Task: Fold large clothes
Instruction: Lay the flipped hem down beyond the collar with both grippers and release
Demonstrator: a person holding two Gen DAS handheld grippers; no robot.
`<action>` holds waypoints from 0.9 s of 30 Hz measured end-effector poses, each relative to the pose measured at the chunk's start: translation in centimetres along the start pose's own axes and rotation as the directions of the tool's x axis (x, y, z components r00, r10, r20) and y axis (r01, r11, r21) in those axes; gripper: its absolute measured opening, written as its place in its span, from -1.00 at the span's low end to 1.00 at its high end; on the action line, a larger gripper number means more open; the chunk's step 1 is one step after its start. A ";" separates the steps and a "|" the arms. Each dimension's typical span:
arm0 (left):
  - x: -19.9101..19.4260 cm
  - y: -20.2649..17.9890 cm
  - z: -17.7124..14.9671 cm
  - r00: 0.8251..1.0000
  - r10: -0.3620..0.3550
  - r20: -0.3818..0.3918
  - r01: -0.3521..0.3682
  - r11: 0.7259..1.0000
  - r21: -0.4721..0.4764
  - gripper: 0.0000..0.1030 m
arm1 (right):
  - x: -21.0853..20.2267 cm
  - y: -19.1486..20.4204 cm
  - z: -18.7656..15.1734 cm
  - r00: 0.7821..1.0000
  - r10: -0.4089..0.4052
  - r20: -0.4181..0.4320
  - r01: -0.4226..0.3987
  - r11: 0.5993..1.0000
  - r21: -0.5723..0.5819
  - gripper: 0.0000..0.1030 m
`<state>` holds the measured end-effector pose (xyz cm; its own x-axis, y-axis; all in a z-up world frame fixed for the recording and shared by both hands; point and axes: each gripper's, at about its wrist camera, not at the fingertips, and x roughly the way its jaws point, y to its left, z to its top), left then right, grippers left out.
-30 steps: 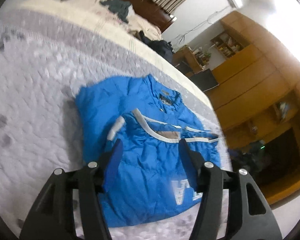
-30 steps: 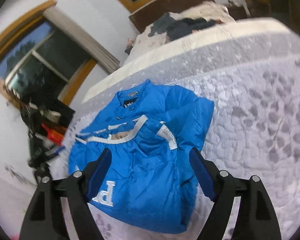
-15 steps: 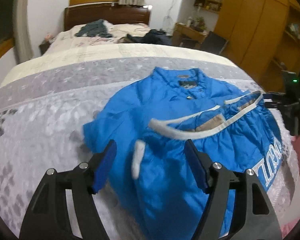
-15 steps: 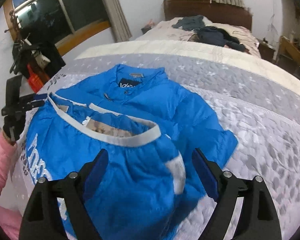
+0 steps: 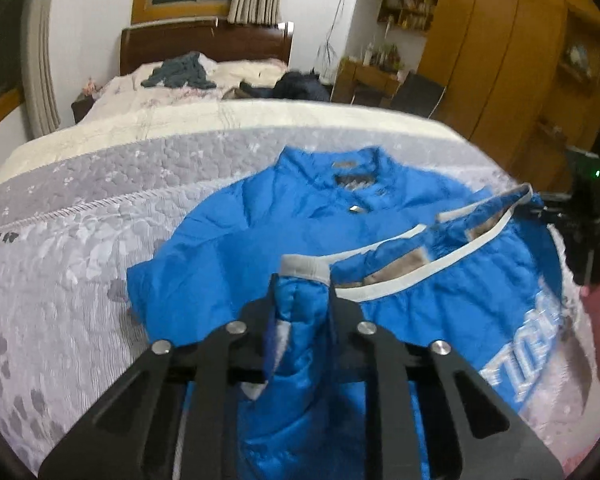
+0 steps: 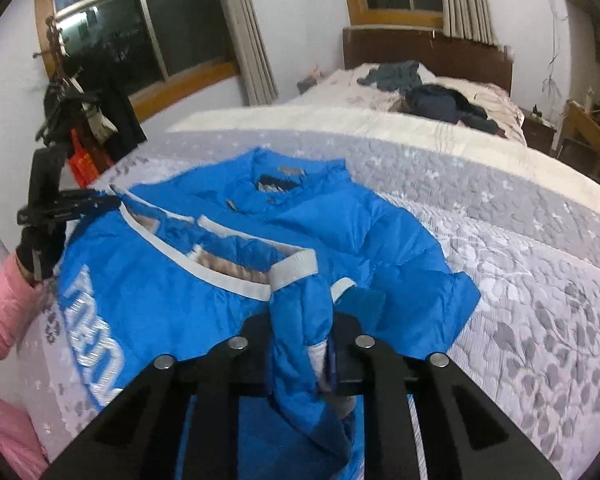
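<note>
Two grippers that were spread wide a moment ago are now squeezed onto the cloth – that is the big change since the earlier frames. Before, the puffy bright blue jacket (image 5: 380,240) lay under them with nothing touching it; now each one has a bunch of it. The jacket lies on the grey-and-white flowered quilt (image 5: 80,272) of the near bed, collar away from the cameras, with its lower part folded up over its chest so the pale grey hem band (image 6: 220,276) runs across the middle. White letters show on the folded part. The left gripper (image 5: 300,300) has its black fingers (image 5: 260,312) pulled close, pinching a thick blue fold just under the grey band. The right gripper (image 6: 302,320) pinches the other corner of the fold the same way – blue cloth fills the gap between its fingers (image 6: 348,328). In the right wrist view the left gripper shows again at the far left edge of the jacket, with a pink sleeve (image 6: 0,320) behind it. A second bed with a dark wooden headboard (image 6: 428,56) and a pile of dark clothes (image 6: 440,100) stands further back.
</note>
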<state>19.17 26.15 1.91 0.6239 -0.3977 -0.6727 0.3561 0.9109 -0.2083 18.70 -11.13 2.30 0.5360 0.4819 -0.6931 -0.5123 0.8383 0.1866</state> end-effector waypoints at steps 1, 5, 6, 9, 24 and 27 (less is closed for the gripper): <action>-0.6 -0.6 -0.2 1.000 0.017 0.014 -0.017 1.000 0.009 -0.70 | -0.7 0.5 -0.2 1.000 0.001 0.014 -0.001 1.000 -0.004 -0.66; -3.5 -2.3 0.2 0.994 0.054 0.092 -0.054 0.999 0.001 -0.74 | -3.3 1.8 -0.2 0.998 -0.002 0.056 0.002 1.000 0.007 -0.67; -4.4 -2.4 0.8 0.992 0.047 0.117 -0.046 0.999 -0.017 -0.74 | -4.1 2.0 0.2 0.998 -0.001 0.069 -0.001 1.000 0.023 -0.67; -6.3 -3.0 3.4 0.982 0.041 0.182 -0.036 0.999 -0.028 -0.75 | -6.0 2.0 2.3 0.994 -0.002 0.112 -0.006 0.998 0.070 -0.68; 4.5 -0.1 14.7 0.981 0.158 0.115 -0.147 0.985 -0.094 -0.73 | 0.5 -6.3 13.1 0.995 -0.092 0.046 0.074 0.951 0.299 -0.68; 8.6 1.9 14.1 0.985 0.171 0.022 -0.167 0.977 -0.134 -0.73 | 4.1 -7.7 12.8 0.996 -0.091 -0.008 0.089 0.942 0.323 -0.68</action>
<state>35.04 22.89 5.77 0.6909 -0.2380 -0.6826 0.1504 0.9709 -0.1862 33.42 -12.38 6.90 0.5753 0.4015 -0.7126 -0.2180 0.9150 0.3395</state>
